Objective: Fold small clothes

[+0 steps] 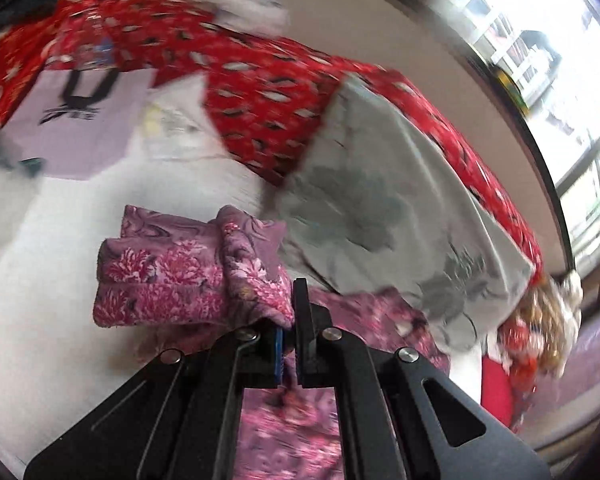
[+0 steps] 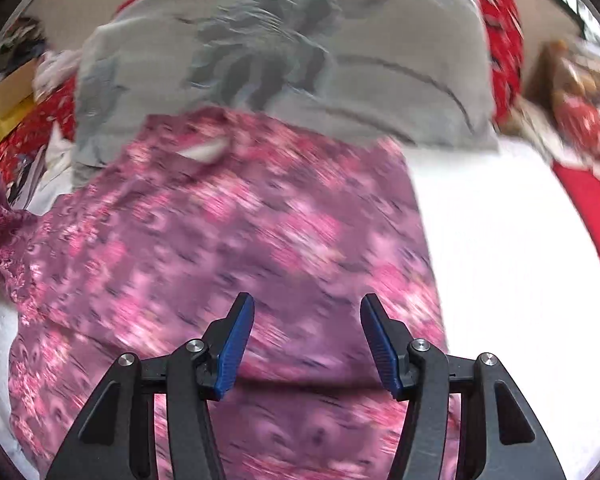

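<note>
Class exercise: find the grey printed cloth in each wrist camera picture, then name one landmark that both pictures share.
Left wrist: grey printed cloth lies right of centre, beyond the purple floral garment.
Right wrist: it spans the top, behind the garment.
Shared landmark: the red patterned cloth bordering it.

Purple-pink floral garment (image 2: 236, 240), grey printed cloth (image 2: 300, 60), red patterned blanket (image 1: 260, 92)
</note>
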A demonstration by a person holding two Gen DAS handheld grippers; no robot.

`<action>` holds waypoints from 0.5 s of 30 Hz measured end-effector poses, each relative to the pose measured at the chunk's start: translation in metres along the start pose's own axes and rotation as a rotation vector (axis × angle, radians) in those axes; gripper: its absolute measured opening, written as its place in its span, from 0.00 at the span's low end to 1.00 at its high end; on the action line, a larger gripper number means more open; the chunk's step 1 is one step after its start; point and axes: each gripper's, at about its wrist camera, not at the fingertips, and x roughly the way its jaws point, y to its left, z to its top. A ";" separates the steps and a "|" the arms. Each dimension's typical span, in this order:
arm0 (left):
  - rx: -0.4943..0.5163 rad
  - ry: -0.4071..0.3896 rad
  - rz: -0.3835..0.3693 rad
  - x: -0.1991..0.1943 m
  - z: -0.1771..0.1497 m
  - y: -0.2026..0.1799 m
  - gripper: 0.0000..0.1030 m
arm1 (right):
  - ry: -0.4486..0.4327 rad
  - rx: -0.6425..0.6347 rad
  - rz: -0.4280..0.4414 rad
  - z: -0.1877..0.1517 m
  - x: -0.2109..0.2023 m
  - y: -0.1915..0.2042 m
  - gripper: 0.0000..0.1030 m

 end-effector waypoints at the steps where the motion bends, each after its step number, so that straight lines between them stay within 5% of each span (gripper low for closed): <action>1: 0.014 0.010 -0.008 0.004 -0.006 -0.012 0.02 | 0.018 0.013 0.005 -0.004 0.003 -0.007 0.56; 9: 0.132 0.130 -0.033 0.053 -0.064 -0.104 0.02 | -0.054 -0.073 0.053 -0.032 0.002 -0.013 0.61; 15: 0.241 0.241 0.035 0.113 -0.125 -0.155 0.02 | -0.089 -0.039 0.103 -0.035 0.002 -0.022 0.62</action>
